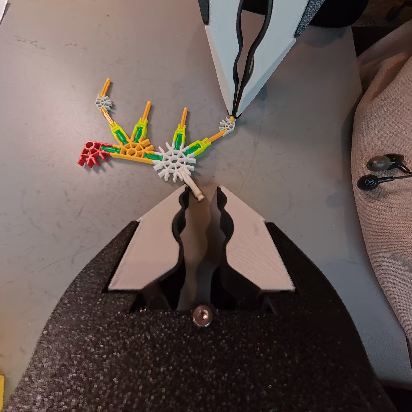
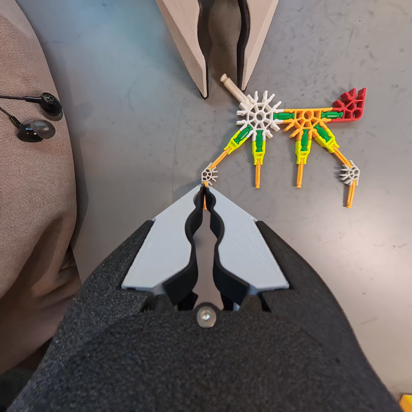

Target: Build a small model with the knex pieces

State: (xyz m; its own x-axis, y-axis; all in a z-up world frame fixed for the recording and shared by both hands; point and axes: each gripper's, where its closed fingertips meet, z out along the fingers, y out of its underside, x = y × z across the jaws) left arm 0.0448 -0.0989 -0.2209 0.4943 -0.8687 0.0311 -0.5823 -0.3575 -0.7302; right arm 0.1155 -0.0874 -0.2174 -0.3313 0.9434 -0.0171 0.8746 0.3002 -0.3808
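Note:
A flat toy figure of plastic rods and connectors lies on the grey table (image 1: pixel 66 223). Its white snowflake connector (image 1: pixel 174 161) (image 2: pixel 258 116) joins a yellow half-disc connector (image 1: pixel 133 151) (image 2: pixel 307 118) and a red corner piece (image 1: pixel 90 153) (image 2: pixel 352 107). A short white rod (image 1: pixel 191 186) (image 2: pixel 233 88) sticks out of the white connector. My left gripper (image 1: pixel 202 189) (image 2: pixel 223 91) is open, its tips either side of that rod's free end. My right gripper (image 2: pixel 204 186) (image 1: pixel 233 115) is shut on a short orange rod (image 2: pixel 204 204) plugged into a small grey connector (image 2: pixel 209 175) (image 1: pixel 227 125).
A beige cushion (image 1: pixel 383 200) (image 2: pixel 33 178) lies along the table's edge, with black earphones (image 1: pixel 379 169) (image 2: pixel 42 118) on it. A yellow object shows at a frame corner (image 2: pixel 405 402). A second small grey connector (image 1: pixel 103 101) (image 2: pixel 349 175) ends the figure's far leg. Left tips to right tips: about 8 cm.

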